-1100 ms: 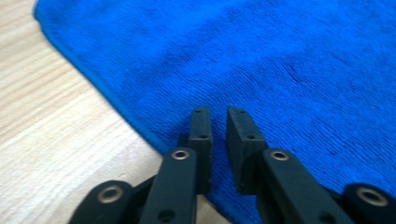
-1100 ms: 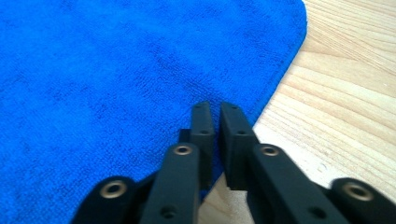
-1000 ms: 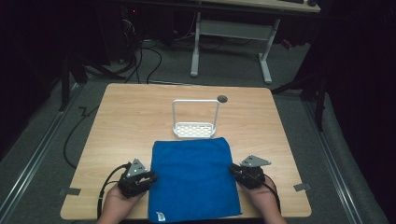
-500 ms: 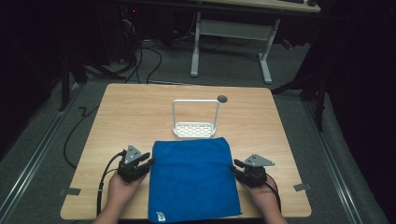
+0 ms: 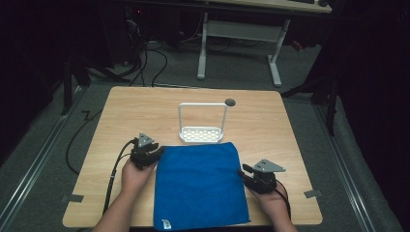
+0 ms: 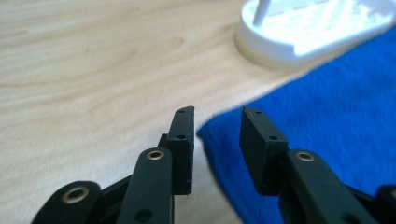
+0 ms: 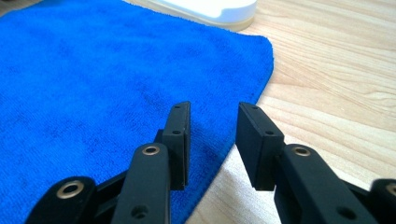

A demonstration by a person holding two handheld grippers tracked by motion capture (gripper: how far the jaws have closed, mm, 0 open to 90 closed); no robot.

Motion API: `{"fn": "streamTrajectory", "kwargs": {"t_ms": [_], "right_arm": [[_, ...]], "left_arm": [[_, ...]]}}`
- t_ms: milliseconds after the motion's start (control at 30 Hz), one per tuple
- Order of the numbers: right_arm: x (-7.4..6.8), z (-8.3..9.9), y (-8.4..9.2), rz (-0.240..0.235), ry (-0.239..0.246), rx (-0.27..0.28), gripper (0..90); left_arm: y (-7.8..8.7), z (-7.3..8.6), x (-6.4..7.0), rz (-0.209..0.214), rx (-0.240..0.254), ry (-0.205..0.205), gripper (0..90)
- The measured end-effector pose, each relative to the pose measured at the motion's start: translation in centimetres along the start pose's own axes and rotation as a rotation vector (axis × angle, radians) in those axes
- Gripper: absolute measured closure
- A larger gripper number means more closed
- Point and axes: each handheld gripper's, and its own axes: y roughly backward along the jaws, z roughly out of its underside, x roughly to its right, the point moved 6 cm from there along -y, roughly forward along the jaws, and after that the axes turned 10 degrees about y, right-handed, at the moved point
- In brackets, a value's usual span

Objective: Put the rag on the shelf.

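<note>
L gripper (image 5: 153,153) moved up to blue cloth (image 5: 198,181) far-left corner, R gripper (image 5: 249,175) at right edge, both released, prob. fold prep.

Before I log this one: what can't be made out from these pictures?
- Blue towel: near edge cut by the high view's bottom; its corner tag is too small to read.
- White rack: cut by the top edge in both gripper views.
- Left tool: contact with the towel corner unclear.

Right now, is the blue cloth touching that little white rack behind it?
Cannot tell. In the high view the blue cloth ends right at the white rack; the left gripper view shows the base beside the edge, but neither contact nor a gap is plain.
</note>
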Motion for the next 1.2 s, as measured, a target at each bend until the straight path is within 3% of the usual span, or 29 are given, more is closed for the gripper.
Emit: {"fn": "streamTrajectory", "kwargs": {"t_ms": [200, 267, 367, 500, 533, 800, 1000, 1200], "right_arm": [[0.1, -0.6, -0.1, 0.014, -0.016, 0.021, 64.2], [0.3, -1.2, -0.4, 0.028, -0.017, 0.039, 64.2], [1.3, -2.5, -1.3, 0.044, -0.063, 0.047, 65.0], [2.7, -3.3, -2.4, 0.059, -0.096, 0.029, 65.7], [3.6, -3.5, -3.6, 0.064, -0.115, 0.0, 66.4], [5.6, -4.1, -7.6, 0.078, -0.139, -0.079, 67.0], [5.7, -3.9, -8.8, 0.066, -0.144, -0.114, 67.2], [5.7, -3.6, -9.0, 0.066, -0.135, -0.125, 67.4]], "left_arm": [[-0.7, 0.3, 0.1, -0.001, -0.067, 0.004, 65.0], [-0.7, 0.3, 0.1, -0.003, -0.07, -0.002, 63.4], [-0.7, 0.4, 0.4, -0.016, -0.069, -0.028, 61.2], [-0.7, 0.5, 0.6, -0.029, -0.072, -0.049, 61.5], [-0.7, 0.5, 0.6, -0.03, -0.07, -0.051, 61.8], [-0.9, 0.3, 0.6, -0.032, -0.066, -0.054, 65.6], [-0.9, 0.4, 0.6, -0.032, -0.068, -0.054, 66.5], [-0.9, 0.3, 0.5, -0.029, -0.067, -0.036, 68.9]]}}
